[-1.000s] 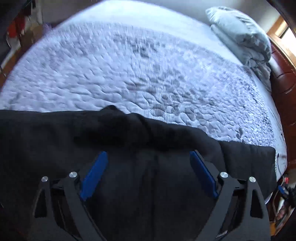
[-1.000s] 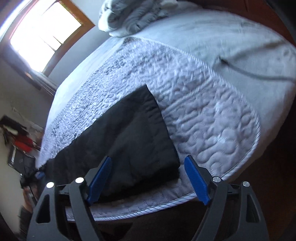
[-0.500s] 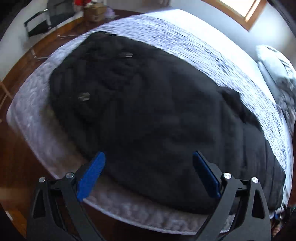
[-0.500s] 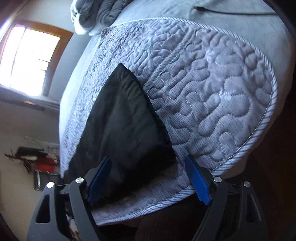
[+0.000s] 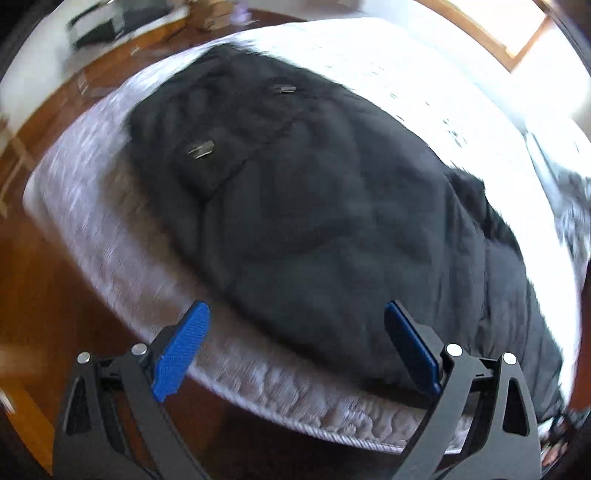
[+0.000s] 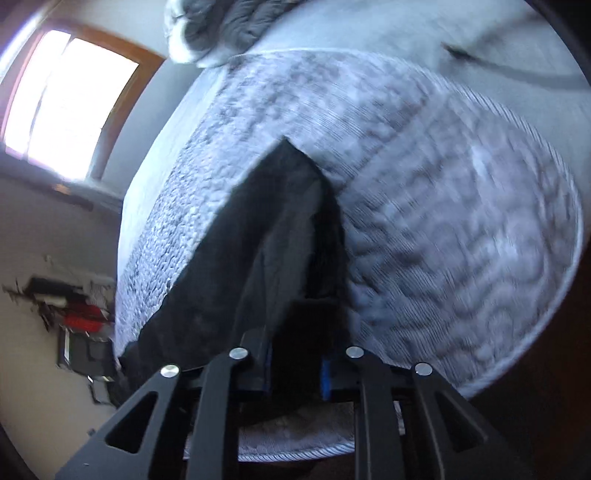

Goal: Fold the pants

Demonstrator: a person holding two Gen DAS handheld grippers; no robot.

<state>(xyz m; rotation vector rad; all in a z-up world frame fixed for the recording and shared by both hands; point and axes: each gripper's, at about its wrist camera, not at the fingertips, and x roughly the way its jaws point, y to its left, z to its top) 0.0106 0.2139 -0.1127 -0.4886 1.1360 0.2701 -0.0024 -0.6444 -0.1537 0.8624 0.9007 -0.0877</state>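
Observation:
Black pants lie spread on the grey quilted bed, with two small metal clasps at the waist end on the far left. My left gripper hovers open over the pants' near edge by the side of the bed, with nothing pinched. In the right wrist view the leg end of the pants rises in a tented ridge. My right gripper is shut on that cloth, its jaws pressed together. The blue pads barely show behind the fabric.
Wooden floor lies below the bed's edge on the left. A grey pillow and bundled blanket sit at the head of the bed, and a dark cable crosses the sheet. A bright window is on the wall.
My right gripper went from wide open around the leg end to shut on it, and the cloth now stands up. My left gripper swung across to the waist end and stayed open.

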